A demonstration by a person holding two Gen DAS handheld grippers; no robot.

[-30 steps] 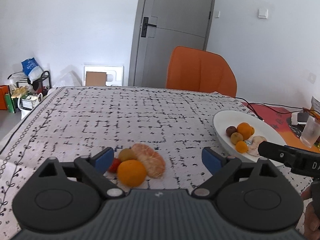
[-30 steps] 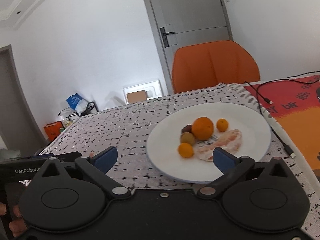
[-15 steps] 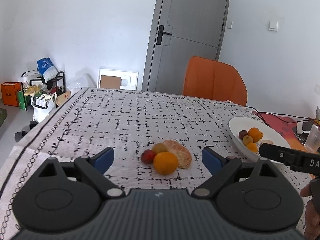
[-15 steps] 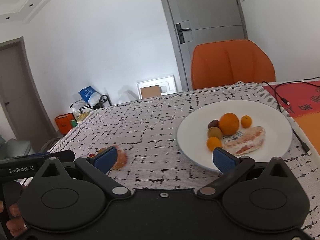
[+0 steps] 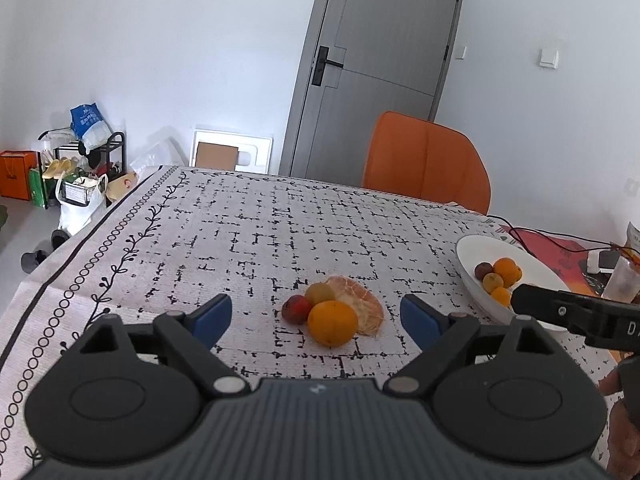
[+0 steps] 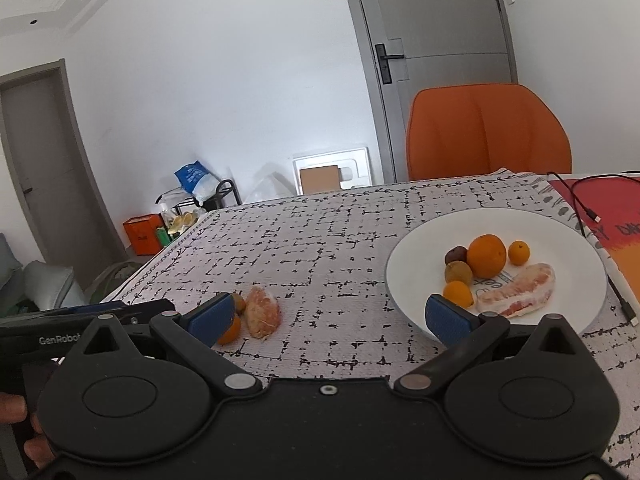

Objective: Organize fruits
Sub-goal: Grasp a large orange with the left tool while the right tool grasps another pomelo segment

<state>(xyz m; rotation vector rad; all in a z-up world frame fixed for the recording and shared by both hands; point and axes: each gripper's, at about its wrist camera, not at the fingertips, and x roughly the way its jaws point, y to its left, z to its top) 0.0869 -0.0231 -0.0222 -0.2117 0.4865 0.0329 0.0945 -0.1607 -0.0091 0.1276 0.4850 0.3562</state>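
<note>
Blue-padded and spread wide, the left gripper (image 5: pixel 316 316) holds nothing above the tablecloth (image 5: pixel 248 232). Ahead of it, mid-table, a red fruit (image 5: pixel 296 309), probably a plum, touches an orange (image 5: pixel 333 323), a yellowish fruit (image 5: pixel 320 293) and a peeled citrus piece (image 5: pixel 360 308). Near the right edge, the white plate (image 6: pixel 568 236) carries more fruit. The right gripper (image 6: pixel 330 316) hangs equally wide, empty.

Four loose fruits (image 5: pixel 332 312) clustered, touching, on tablecloth (image 5: pixel 240 232). Plate (image 6: pixel 416 280) well to their right, holding six fruit pieces. Chair (image 6: pixel 488 132) behind table's far edge.
</note>
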